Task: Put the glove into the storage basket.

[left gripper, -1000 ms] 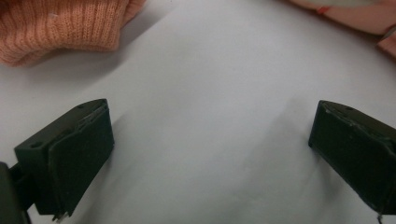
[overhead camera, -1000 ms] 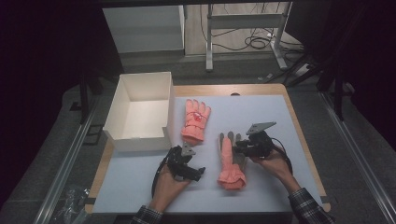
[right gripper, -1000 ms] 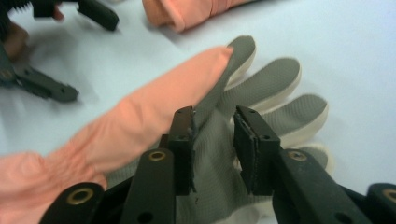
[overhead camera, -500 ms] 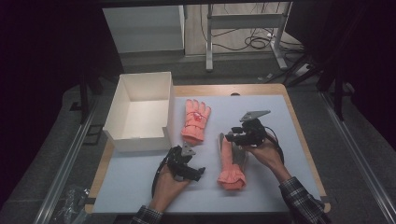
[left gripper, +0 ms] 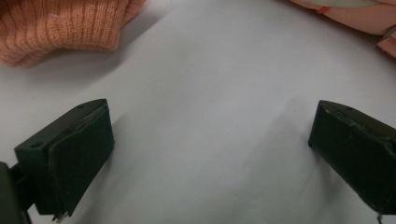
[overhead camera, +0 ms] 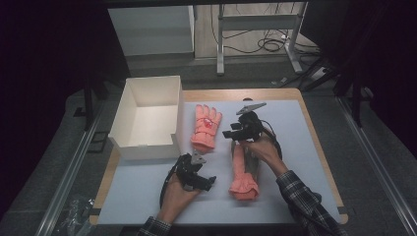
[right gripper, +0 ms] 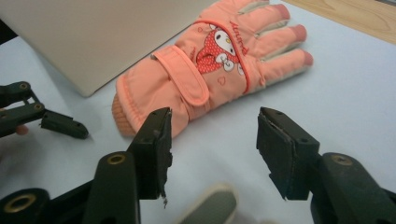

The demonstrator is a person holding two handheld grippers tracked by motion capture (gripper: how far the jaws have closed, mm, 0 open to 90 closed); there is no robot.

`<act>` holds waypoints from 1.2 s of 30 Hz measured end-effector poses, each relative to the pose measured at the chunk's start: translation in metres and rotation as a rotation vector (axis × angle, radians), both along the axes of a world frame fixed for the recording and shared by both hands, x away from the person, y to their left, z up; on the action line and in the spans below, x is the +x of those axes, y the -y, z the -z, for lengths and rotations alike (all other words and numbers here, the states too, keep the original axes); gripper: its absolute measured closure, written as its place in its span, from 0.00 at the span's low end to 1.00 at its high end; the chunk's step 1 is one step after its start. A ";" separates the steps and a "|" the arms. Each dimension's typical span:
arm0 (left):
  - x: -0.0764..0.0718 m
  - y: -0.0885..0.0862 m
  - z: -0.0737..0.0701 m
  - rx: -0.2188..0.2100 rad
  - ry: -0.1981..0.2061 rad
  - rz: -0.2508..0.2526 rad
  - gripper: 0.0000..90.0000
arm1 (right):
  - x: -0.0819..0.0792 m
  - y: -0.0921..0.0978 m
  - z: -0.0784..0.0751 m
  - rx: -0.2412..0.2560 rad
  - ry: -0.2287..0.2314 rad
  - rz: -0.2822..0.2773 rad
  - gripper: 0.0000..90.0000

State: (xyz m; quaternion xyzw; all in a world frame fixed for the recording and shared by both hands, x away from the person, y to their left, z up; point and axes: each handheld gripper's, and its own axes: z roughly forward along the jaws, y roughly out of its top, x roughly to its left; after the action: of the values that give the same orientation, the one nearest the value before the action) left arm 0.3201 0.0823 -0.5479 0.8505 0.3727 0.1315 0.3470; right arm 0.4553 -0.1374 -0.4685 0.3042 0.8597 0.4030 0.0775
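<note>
Right tool (overhead camera: 235,133) hovers, jaws apart and empty, above the near glove's (overhead camera: 242,174) fingertips; the far glove (right gripper: 212,65) lies straight ahead beside the box (overhead camera: 147,118). Left tool (overhead camera: 200,179) idles, jaws spread.

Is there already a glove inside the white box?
No, the white box holds nothing; both gloves lie on the table beside it.

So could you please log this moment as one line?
left gripper: open, on table | right gripper: open, above near orange knit-cuffed glove | far orange glove: beside white box
</note>
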 end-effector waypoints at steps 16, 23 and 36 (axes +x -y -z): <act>0.000 0.000 0.000 0.000 -0.003 -0.001 0.00 | 0.038 -0.051 0.010 -0.054 -0.005 -0.014 0.56; 0.000 0.000 0.000 0.000 -0.002 -0.002 0.00 | 0.054 -0.066 0.018 -0.068 -0.003 -0.004 0.57; 0.000 0.000 0.000 0.001 -0.002 0.000 0.00 | 0.075 -0.089 0.037 -0.149 -0.116 0.008 0.83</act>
State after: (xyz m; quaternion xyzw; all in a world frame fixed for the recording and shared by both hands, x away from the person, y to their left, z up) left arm 0.3202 0.0824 -0.5477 0.8509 0.3729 0.1309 0.3461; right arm 0.5298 -0.0481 -0.5054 0.3241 0.8891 0.3192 0.0515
